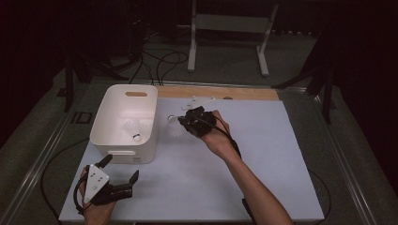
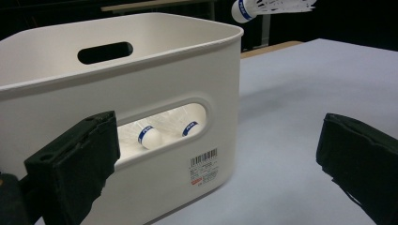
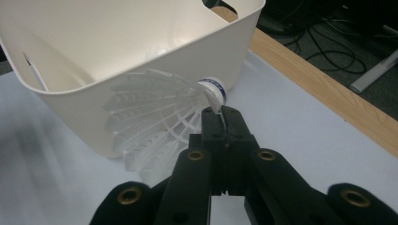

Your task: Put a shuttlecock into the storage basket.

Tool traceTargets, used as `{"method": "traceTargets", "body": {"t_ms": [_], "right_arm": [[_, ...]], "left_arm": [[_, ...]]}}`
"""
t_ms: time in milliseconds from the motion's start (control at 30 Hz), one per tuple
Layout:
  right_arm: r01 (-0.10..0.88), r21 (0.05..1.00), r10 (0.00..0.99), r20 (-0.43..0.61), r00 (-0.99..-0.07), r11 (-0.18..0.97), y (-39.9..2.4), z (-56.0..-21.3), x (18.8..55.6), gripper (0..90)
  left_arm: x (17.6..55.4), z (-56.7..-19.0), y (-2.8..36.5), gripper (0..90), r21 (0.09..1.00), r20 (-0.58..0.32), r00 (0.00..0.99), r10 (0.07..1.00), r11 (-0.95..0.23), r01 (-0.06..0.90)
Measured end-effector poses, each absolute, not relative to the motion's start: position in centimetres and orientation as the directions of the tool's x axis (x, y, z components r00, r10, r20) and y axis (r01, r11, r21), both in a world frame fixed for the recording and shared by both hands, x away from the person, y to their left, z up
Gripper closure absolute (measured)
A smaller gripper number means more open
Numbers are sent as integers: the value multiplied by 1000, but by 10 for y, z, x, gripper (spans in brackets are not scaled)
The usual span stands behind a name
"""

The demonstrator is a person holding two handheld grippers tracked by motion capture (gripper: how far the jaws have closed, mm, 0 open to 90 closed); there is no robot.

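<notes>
The right gripper [image 1: 184, 123], jaws clamped on a white shuttlecock [image 3: 155, 117], holds it just beside the white bin [image 1: 110, 136] (others lie inside), likely needing lifting over the rim; the left gripper [image 1: 123, 169] rests wide open.

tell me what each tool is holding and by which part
The right tool is shut on a shuttlecock, pinching the edge of its skirt just below the cork, beside the white bin. The left tool is open and holds nothing.
</notes>
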State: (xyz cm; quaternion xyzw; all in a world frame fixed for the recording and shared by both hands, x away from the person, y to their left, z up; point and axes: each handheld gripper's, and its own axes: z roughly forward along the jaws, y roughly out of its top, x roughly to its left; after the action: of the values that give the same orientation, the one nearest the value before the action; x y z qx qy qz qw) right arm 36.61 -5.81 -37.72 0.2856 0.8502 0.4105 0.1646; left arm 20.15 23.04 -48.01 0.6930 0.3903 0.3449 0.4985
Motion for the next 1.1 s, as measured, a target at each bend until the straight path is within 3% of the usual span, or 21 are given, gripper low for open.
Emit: {"method": "traceTargets", "body": {"t_ms": [1100], "right_arm": [[339, 807, 611, -34, -791, 483, -52, -363, 369, 899]], "left_arm": [[201, -480, 231, 3, 961, 89, 455, 886, -197, 196]]}}
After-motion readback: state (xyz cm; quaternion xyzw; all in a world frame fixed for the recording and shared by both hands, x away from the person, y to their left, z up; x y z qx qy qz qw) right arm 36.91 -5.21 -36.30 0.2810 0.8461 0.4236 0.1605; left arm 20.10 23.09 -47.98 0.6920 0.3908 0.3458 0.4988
